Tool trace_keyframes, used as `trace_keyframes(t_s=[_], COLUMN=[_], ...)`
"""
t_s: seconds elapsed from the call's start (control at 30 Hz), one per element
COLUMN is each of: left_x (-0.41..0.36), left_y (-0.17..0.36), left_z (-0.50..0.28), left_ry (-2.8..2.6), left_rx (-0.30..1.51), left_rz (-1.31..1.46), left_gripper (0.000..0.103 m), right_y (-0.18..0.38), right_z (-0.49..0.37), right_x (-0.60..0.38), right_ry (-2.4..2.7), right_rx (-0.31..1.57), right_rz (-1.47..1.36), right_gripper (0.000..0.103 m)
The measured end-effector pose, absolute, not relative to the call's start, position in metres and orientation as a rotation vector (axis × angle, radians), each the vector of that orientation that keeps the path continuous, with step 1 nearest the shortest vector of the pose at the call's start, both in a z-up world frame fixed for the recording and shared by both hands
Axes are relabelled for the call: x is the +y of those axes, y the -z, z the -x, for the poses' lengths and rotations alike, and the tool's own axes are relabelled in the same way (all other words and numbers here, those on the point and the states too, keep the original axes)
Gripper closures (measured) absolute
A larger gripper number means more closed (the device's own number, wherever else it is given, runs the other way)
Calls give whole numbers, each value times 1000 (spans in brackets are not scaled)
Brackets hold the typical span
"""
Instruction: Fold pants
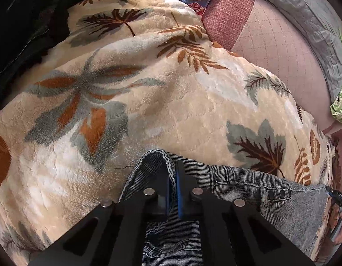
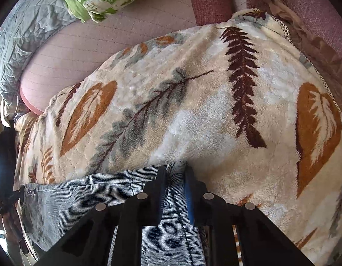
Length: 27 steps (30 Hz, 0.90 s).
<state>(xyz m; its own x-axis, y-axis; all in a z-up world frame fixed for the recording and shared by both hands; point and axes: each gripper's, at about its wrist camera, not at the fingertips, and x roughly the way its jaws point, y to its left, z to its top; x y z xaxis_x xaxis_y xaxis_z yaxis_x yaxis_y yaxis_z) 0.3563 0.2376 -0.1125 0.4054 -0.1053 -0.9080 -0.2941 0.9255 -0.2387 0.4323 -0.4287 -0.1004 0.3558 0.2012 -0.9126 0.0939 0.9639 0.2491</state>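
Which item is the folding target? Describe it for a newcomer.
Start at the big cream blanket with leaf prints. At its near edge lie the jeans, pinched by both grippers. They are the only grey striped denim, with seams and snap buttons.

Left hand-held gripper [image 1: 172, 178]: black flat bars, four round silver pins, blue pads inside the fingers [image 1: 178, 186]. Long slots cut through the outer bars. Right hand-held gripper [image 2: 174, 178]: same black bars, four silver pins, blue strip on one finger [image 2: 189, 195], dark on the other.
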Motion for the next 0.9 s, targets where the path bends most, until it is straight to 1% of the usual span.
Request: trace_keyframes(t_s=[0.17,0.37,0.53,0.63,0.7,0.77,0.83,0.9], left_x=[229,228,220,216,215,216,218,217], left_y=[92,39,-17,-41,-46,-39,-20,10], left_z=[-346,-312,-244,-185,-142,-101,-68,-43], left_ry=[-112,-67,-1,51,82,105,136,138], left_rx=[1087,965,825,763,737,739,778,861], left_rz=[351,378,377,362,358,367,370,332], left_gripper=[101,101,101,101,100,100,100,98], right_y=[77,25,-28,-51,-55,-48,-27,8], right_z=[-420,-385,-323,-269,-229,-186,-147,-116], right_x=[-426,-432,-435,-442,-452,-460,-468,-470], right_ry=[-67,-95,-151,-180,-191,-200,-206,-200], right_rx=[1144,1041,925,859,838,825,857,942], right_rz=[-264,-288,-321,-334,-352,-359,-383,-357], right_gripper=[87,87,87,87,87,87,87,84])
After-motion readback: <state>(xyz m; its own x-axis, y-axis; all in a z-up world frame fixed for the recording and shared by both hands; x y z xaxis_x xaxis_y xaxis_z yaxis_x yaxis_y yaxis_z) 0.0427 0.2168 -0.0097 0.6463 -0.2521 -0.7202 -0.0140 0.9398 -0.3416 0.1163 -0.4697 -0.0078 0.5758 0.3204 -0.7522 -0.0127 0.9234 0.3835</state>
